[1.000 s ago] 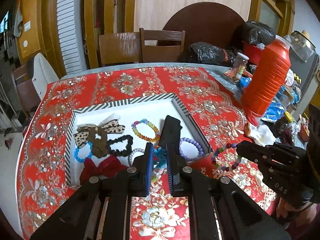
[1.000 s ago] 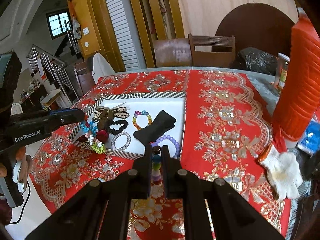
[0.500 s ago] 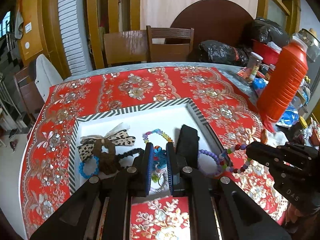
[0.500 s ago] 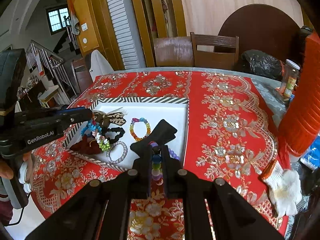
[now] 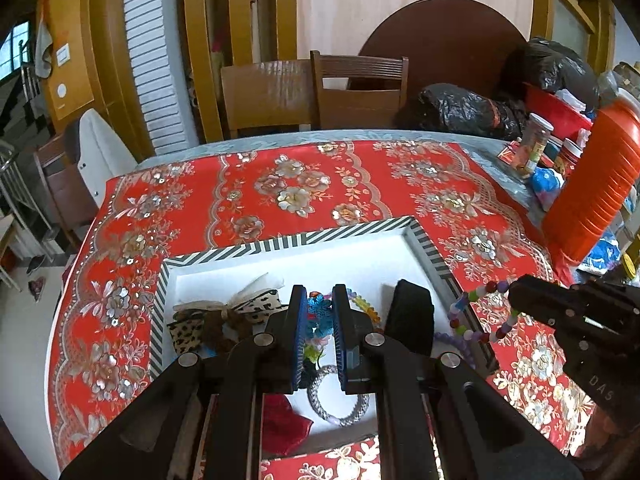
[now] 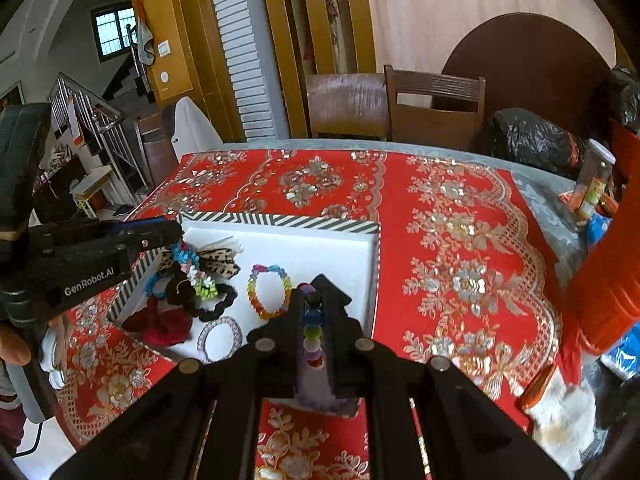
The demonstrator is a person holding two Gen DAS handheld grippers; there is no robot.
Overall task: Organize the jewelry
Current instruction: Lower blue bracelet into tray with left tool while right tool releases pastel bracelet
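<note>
A white tray with a striped rim [image 5: 280, 242] [image 6: 280, 220] lies on the red floral tablecloth. My left gripper [image 5: 319, 294] [image 6: 176, 236] hangs over the tray's near left part, shut on a blue and multicolour flower bracelet [image 5: 318, 312] [image 6: 194, 270] that dangles from it. My right gripper [image 6: 314, 298] [image 5: 514, 290] is over the tray's near right corner, shut on a bracelet of mixed coloured beads [image 6: 313, 330] [image 5: 480, 312]. In the tray lie a leopard bow [image 5: 192, 326], a rainbow bracelet [image 6: 269, 291], a black scrunchie [image 6: 216, 304], a silver bracelet [image 6: 219, 338], a red bow [image 6: 160, 326] and a black bow [image 5: 410, 316].
A tall orange bottle [image 5: 592, 184] stands right of the tray, with jars [image 5: 534, 142] and black bags [image 5: 464, 112] behind it. A white glove [image 6: 560, 412] lies at the table's near right. Wooden chairs [image 5: 312, 92] stand at the far edge. A hand [image 6: 16, 354] holds the left gripper.
Both grippers have moved forward from the tray's near edge to over the tray, each still carrying its bracelet. The tray's contents have not moved.
</note>
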